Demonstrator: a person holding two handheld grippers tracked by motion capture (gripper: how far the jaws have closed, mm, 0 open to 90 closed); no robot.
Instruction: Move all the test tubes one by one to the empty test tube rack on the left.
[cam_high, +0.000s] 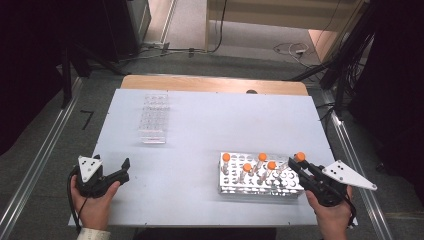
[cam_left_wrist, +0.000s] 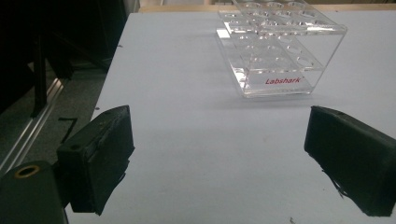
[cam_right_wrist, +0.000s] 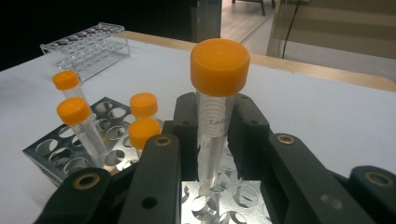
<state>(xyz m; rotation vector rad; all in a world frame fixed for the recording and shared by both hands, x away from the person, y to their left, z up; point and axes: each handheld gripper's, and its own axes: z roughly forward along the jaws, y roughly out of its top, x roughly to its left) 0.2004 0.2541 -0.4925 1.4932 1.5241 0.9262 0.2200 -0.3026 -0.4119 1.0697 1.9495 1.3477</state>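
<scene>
Nearest the person, at the table's (cam_high: 200, 130) near right corner, the right gripper (cam_high: 299, 165) had its jaws clamped on an orange-capped tube (cam_right_wrist: 215, 107), pinching the clear barrel just under the cap. In the right gripper view the tube stood upright between the black pads, its tip hanging just above the holes of the metal rack (cam_high: 260, 186). I judged it was being lifted out, and the grip below the cap made sense: it kept the tube plumb and left the tip free to clear the hole.

The rack sat near the front edge, right of the middle. Four more capped tubes (cam_high: 247, 171) stood in it, leaning a little in their holes (the holes looked wider than the tubes).

At the near left corner the left gripper (cam_high: 123, 169) rested close to the table with its jaws wide apart and nothing between them. In the left gripper view the two pads framed bare table and pointed toward the clear plastic rack (cam_left_wrist: 280, 51). It seemed to be waiting its turn rather than working.

That clear rack stood empty toward the far edge, left of the middle and well apart from the metal one. It was probably where the lifted tube was bound.
</scene>
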